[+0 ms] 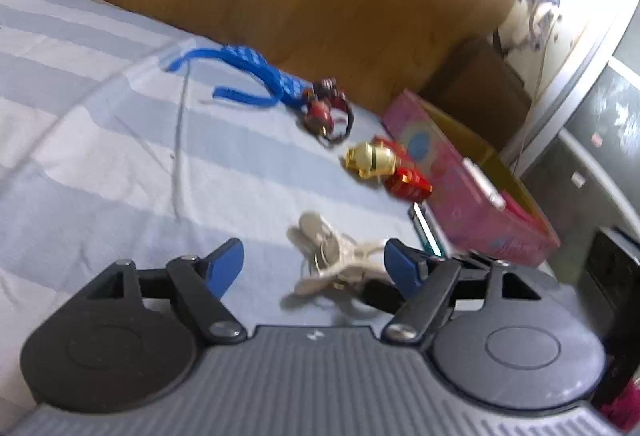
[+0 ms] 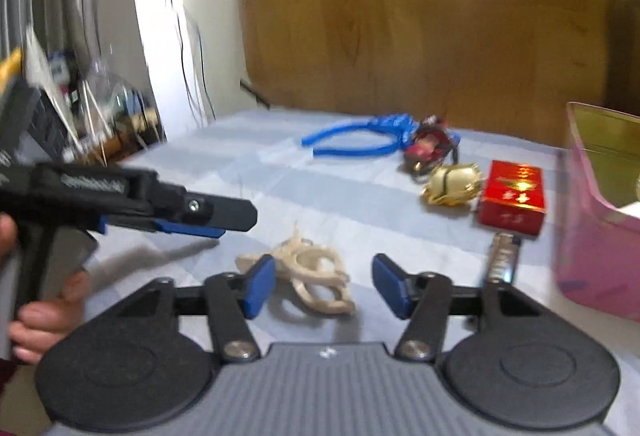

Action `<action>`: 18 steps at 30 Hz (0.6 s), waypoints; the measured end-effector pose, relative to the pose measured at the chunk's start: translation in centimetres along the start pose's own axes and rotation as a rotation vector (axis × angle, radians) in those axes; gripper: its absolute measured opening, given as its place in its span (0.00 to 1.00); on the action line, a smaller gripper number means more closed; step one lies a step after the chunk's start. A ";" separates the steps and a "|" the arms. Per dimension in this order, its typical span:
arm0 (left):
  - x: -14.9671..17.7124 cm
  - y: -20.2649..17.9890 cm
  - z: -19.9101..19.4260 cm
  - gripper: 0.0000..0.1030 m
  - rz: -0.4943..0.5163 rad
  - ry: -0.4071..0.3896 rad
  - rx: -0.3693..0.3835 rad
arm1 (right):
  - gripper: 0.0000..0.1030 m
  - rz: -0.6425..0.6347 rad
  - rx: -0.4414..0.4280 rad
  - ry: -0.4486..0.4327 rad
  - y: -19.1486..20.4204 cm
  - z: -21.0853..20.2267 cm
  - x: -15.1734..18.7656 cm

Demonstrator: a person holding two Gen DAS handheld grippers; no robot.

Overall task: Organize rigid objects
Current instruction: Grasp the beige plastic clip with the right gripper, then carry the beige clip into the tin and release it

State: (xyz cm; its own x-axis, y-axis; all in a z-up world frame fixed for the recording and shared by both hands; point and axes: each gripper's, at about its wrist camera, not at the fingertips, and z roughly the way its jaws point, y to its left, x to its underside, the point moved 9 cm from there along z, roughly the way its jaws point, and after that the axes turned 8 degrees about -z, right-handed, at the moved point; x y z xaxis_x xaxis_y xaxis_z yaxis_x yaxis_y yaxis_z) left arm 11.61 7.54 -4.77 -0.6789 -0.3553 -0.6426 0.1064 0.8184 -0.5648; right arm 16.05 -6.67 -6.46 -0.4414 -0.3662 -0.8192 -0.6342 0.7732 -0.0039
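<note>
Lighter point(image 2: 503, 261) clearer from right wrist

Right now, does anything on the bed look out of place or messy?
Mostly loose clutter. The blue headband, red figure, gold toy, red box and beige clip lie scattered on the striped sheet rather than in the pink box. Nothing looks spilled or broken, though the pictures are blurred.

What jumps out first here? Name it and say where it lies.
The open right gripper frames a cream clip on the striped sheet. Behind it runs a bright row: blue headband, gold toy, red box, ending at the pink box at the right edge. The left gripper juts in from the left.
</note>
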 end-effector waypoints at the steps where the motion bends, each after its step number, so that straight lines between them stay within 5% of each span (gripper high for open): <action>1: 0.3 -0.4 0.2 0.69 0.017 -0.005 0.000 | 0.54 0.010 -0.012 0.034 0.0 1.2 0.4; 2: 0.5 -0.8 0.3 0.65 0.030 -0.003 0.004 | 0.50 0.012 -0.009 0.021 0.1 1.6 0.3; 3: 0.8 -1.2 0.6 0.62 0.037 0.007 0.010 | 0.34 -0.003 -0.031 0.023 0.3 1.4 0.4; 10: -0.2 -5.6 1.8 0.62 0.121 -0.007 0.077 | 0.32 -0.043 0.036 -0.058 -1.7 -2.1 0.9; 18: -2.5 -15.5 6.1 0.63 0.254 -0.022 0.219 | 0.32 -0.013 0.251 -0.221 -8.7 -8.4 -0.6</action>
State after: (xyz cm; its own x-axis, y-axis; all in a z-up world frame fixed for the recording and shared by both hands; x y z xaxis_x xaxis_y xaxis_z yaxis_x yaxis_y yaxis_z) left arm 16.11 -6.99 2.39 -0.5951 -0.1637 -0.7868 0.4258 0.7661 -0.4815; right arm 16.51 -17.53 -1.12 -0.2682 -0.2768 -0.9227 -0.4507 0.8826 -0.1338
